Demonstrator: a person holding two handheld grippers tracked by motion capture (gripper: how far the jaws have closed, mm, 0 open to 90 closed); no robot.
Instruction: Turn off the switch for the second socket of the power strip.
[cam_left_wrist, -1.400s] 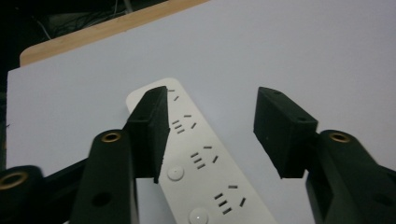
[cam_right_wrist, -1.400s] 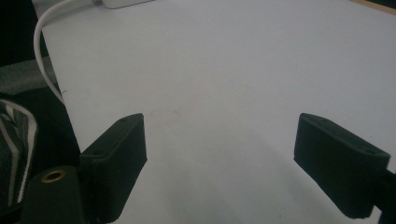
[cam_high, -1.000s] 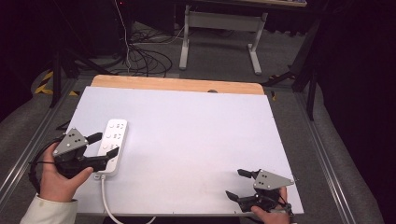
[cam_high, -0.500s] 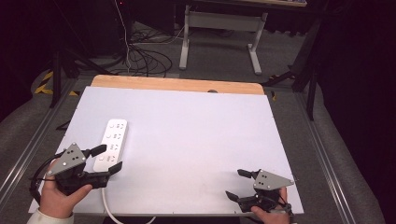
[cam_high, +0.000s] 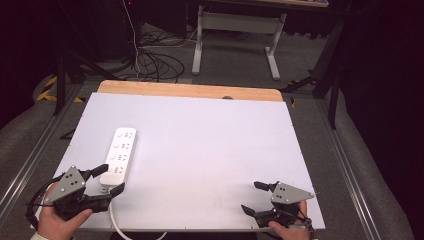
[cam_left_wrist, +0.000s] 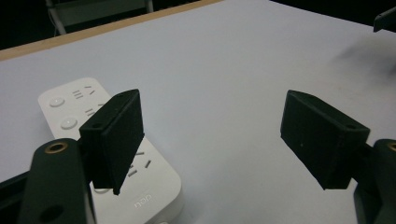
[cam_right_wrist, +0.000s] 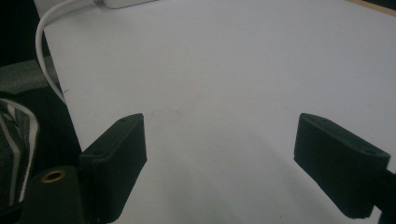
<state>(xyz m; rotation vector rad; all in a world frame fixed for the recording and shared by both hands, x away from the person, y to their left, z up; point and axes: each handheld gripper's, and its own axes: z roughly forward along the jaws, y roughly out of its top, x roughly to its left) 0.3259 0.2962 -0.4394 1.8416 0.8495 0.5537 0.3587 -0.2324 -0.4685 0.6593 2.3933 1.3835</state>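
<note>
The white power strip (cam_high: 119, 156) lies at the lower left of the frame on the bench (cam_high: 210, 150), its cord (cam_high: 117, 222) looping off the near edge. The left hand-held gripper (cam_high: 107, 180) sits just at the strip's near end, jaws spread wide, holding nothing. If it closes from here it may catch only a corner, or snag the cord and drag the strip askew. The right hand-held gripper (cam_high: 252, 197) rests low at the lower right, also wide and empty, well apart.
</note>
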